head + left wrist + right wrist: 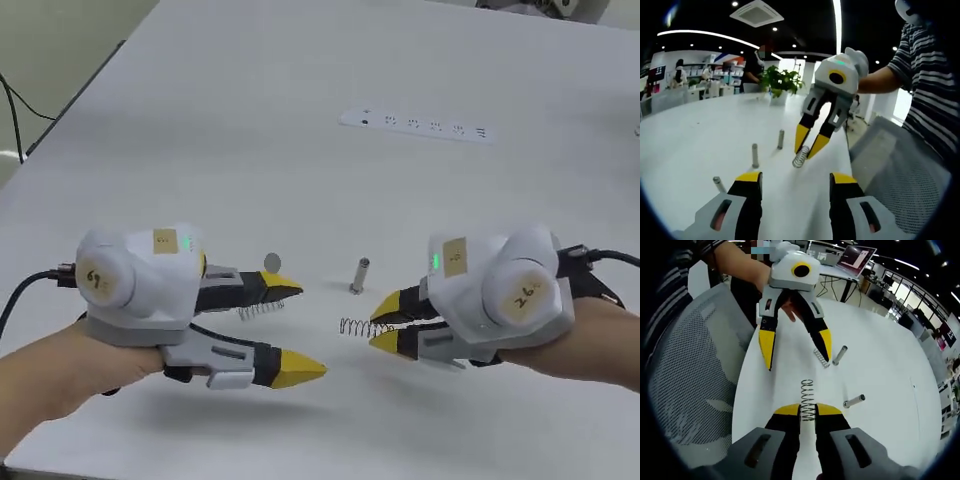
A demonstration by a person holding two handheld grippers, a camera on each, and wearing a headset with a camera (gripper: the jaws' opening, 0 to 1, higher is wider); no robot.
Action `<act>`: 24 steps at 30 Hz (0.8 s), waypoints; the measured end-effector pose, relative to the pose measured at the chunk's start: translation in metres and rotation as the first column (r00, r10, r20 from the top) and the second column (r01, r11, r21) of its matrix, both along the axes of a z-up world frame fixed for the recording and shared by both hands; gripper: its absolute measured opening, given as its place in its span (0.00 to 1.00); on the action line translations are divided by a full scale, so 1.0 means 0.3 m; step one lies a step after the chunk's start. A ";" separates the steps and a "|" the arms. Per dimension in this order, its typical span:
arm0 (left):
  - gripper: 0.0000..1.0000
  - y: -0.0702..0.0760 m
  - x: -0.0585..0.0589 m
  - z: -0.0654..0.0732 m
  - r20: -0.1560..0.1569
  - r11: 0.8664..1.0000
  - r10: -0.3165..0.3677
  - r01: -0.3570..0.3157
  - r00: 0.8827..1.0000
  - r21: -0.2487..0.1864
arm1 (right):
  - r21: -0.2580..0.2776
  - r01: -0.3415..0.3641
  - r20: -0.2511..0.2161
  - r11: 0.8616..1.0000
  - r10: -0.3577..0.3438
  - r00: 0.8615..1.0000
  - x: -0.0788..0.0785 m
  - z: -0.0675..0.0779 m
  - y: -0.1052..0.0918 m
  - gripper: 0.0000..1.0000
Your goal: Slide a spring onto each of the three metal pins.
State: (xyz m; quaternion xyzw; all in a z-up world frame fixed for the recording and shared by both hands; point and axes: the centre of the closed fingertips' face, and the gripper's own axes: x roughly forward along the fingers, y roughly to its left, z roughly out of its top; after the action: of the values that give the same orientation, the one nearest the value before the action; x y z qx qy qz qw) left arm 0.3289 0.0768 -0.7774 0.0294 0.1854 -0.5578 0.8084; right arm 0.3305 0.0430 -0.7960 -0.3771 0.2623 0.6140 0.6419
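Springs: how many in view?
2. One spring is clamped in the right gripper; a second spring lies on the table by the open left gripper. A third may be hidden.

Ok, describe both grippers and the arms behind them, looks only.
The left gripper and right gripper match: rounded white housings, dark grey jaws with yellow tips, a green light, a tan round sticker each, the right's reading 26. A black cable leaves each. The person wears a striped short-sleeved shirt.
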 end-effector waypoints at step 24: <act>0.16 -0.075 0.015 0.011 0.009 0.998 -0.053 0.053 0.999 -0.033 | 0.020 -0.029 0.009 0.999 0.028 1.000 -0.019 0.037 0.023 0.08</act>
State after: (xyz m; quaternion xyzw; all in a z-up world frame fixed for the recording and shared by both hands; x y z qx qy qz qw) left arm 0.3334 0.0542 -0.7742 0.0232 0.1719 -0.5819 0.7945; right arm 0.3248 0.0500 -0.7849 -0.3772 0.2480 0.6240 0.6379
